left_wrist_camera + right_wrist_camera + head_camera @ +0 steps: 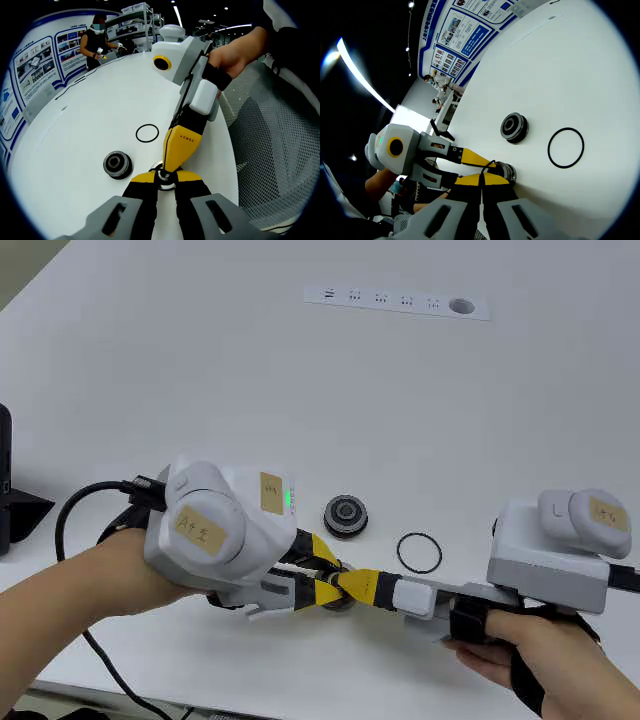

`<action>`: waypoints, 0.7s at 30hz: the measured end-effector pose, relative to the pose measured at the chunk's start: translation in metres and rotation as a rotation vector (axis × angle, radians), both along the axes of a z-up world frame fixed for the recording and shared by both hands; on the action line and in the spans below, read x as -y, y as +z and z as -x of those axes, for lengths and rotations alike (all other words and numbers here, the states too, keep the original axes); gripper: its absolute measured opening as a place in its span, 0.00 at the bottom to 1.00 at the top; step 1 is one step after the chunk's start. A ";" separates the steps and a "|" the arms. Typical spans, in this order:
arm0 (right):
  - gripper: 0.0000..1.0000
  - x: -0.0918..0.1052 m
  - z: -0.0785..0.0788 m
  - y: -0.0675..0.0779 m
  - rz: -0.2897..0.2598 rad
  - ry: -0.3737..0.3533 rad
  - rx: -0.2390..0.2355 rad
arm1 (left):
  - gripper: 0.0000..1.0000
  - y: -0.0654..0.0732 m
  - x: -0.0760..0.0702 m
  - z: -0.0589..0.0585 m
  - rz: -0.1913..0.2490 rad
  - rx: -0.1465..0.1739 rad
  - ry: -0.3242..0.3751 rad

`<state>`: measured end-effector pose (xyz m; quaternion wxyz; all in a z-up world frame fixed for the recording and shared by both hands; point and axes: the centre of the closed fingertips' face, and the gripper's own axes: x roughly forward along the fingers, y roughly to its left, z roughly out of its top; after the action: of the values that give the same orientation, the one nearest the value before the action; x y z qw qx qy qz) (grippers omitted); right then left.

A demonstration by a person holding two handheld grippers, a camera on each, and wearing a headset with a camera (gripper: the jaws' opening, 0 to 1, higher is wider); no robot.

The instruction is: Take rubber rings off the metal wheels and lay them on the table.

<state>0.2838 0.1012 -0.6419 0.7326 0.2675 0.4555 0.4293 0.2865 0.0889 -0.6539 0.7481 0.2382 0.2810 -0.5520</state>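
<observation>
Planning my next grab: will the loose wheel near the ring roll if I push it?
The loose metal wheel seems to lie flat on its face, so a push would likely slide it, not roll it. Being metal, it is probably stiff and heavy for its size.

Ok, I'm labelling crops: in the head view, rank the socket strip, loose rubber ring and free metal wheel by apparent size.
1. socket strip, clearly largest, though farthest.
2. loose rubber ring and free metal wheel: about alike across, so unranked.
</observation>
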 end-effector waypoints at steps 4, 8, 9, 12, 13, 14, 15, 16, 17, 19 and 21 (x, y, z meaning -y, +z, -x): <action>0.01 0.002 -0.003 0.002 0.000 -0.003 0.003 | 0.12 0.000 0.000 0.000 0.001 -0.001 0.005; 0.01 0.005 -0.003 0.002 -0.002 -0.017 -0.006 | 0.12 0.000 0.000 0.000 -0.002 0.000 0.004; 0.01 0.005 -0.003 0.002 -0.001 -0.019 -0.008 | 0.12 0.000 0.000 0.000 -0.003 0.000 0.004; 0.01 0.006 -0.004 0.002 0.004 -0.021 -0.005 | 0.13 0.000 0.000 0.000 -0.009 0.003 0.003; 0.01 0.006 -0.004 0.002 0.005 -0.025 -0.006 | 0.13 0.000 0.000 0.000 -0.010 0.004 0.004; 0.01 0.006 -0.004 0.002 0.005 -0.027 -0.007 | 0.13 0.000 0.000 0.000 -0.009 0.004 0.007; 0.01 0.006 -0.004 0.003 0.004 -0.029 -0.006 | 0.13 0.000 0.000 0.000 -0.006 0.002 0.013; 0.01 0.007 -0.004 0.003 0.003 -0.031 -0.006 | 0.13 0.000 0.000 0.000 -0.004 0.003 0.016; 0.01 0.007 -0.004 0.003 0.002 -0.032 -0.007 | 0.13 0.001 0.000 0.000 -0.002 0.004 0.019; 0.01 0.008 -0.005 0.002 0.003 -0.040 -0.008 | 0.13 0.001 -0.001 0.000 -0.003 0.005 0.023; 0.01 0.009 -0.005 0.003 0.003 -0.044 -0.012 | 0.13 0.001 -0.001 0.000 -0.009 0.009 0.020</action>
<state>0.2886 0.0922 -0.6392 0.7394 0.2790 0.4545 0.4109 0.2865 0.0895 -0.6531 0.7539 0.2412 0.2823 -0.5420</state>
